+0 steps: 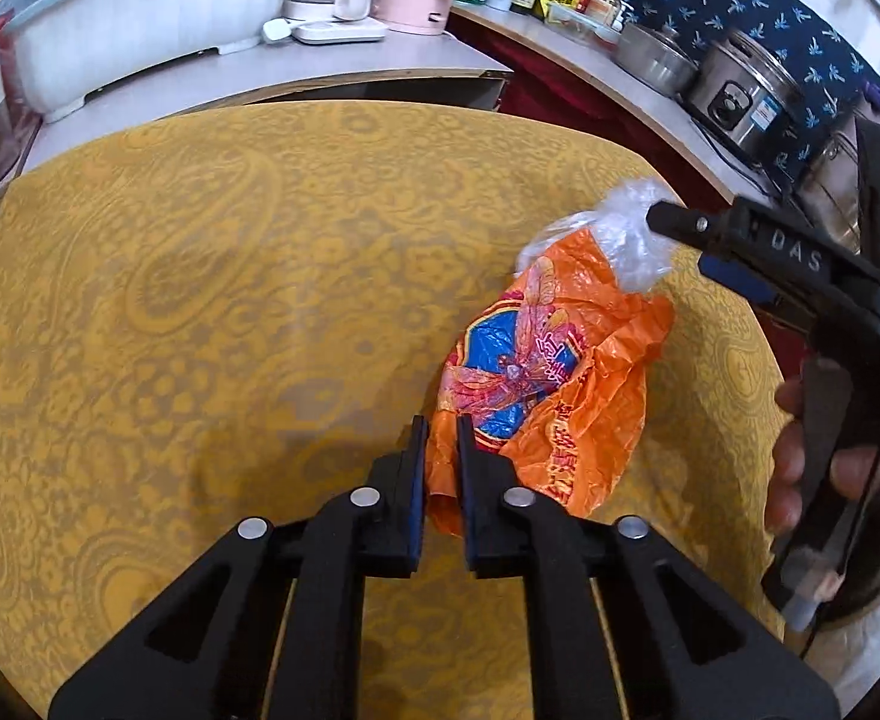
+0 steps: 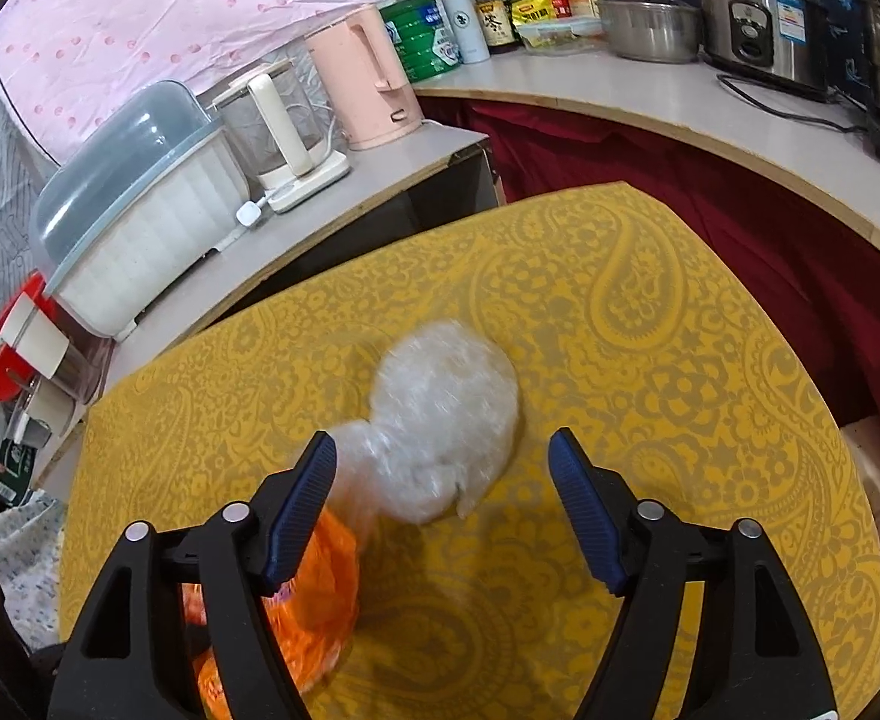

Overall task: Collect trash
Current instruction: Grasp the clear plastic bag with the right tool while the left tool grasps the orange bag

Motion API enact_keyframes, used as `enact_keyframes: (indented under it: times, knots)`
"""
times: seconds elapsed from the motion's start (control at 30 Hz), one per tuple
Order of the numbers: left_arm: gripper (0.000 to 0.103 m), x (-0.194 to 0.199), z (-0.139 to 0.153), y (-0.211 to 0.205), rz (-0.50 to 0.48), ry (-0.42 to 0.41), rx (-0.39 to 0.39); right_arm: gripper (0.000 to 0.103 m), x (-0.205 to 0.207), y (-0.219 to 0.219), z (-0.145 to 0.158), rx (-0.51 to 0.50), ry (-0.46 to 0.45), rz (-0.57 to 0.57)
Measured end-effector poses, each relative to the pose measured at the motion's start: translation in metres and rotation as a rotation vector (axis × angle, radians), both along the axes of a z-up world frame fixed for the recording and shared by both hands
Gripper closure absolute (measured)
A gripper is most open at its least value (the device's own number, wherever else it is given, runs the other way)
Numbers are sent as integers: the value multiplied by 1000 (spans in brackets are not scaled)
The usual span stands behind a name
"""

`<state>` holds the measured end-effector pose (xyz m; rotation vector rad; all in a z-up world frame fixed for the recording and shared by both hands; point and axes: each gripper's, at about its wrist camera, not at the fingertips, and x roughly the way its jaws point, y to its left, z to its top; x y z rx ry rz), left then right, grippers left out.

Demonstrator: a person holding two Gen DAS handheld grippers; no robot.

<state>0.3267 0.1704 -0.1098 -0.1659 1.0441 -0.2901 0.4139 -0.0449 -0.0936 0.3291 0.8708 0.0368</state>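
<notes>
My left gripper [image 1: 442,420] has its jaws nearly together, pinching the near edge of the orange plastic bag [image 1: 560,384]. My right gripper [image 2: 443,444] stands with jaws spread wide, holding nothing; its left finger [image 2: 305,498] is just beside the clear plastic wad [image 2: 446,420]. The bag lies on the yellow paisley tablecloth [image 1: 200,300], long axis running from my left gripper away and to the right. It is crumpled, printed with a blue and red emblem, and the clear wad bulges from its far end, blurred in the right wrist view.
</notes>
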Motion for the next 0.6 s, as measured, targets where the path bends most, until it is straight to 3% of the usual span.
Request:
enact_keyframes:
  times: [0.03,0.1,0.13,0.17,0.23,0.27,0.33,0.43,0.5,0.6]
  knots:
    - [86,0,1,4,13,-1,-5,30,4,1,1,2,-2,-1]
    - [56,0,3,8,22,1,-26,26,13,5,2,-5,-1,-3]
    - [34,0,6,10,35,-8,-38,24,19,8,-1,-17,9,3]
    - [22,-2,8,12,48,-23,-41,24,23,10,-4,-29,20,8]
    - [15,0,11,9,50,-53,-42,24,32,18,-14,-59,47,22]
    - [15,2,11,6,44,-53,-31,26,35,21,-19,-71,61,31]
    - [16,10,4,-4,20,-42,11,42,36,24,-29,-76,81,57]
    - [20,17,-9,-19,-27,-20,51,52,30,27,-33,-99,65,58]
    - [20,15,-9,-27,-59,-49,84,61,25,26,-33,-91,65,63]
    - [28,10,-10,-38,-97,-62,109,65,15,24,-33,-80,67,62]
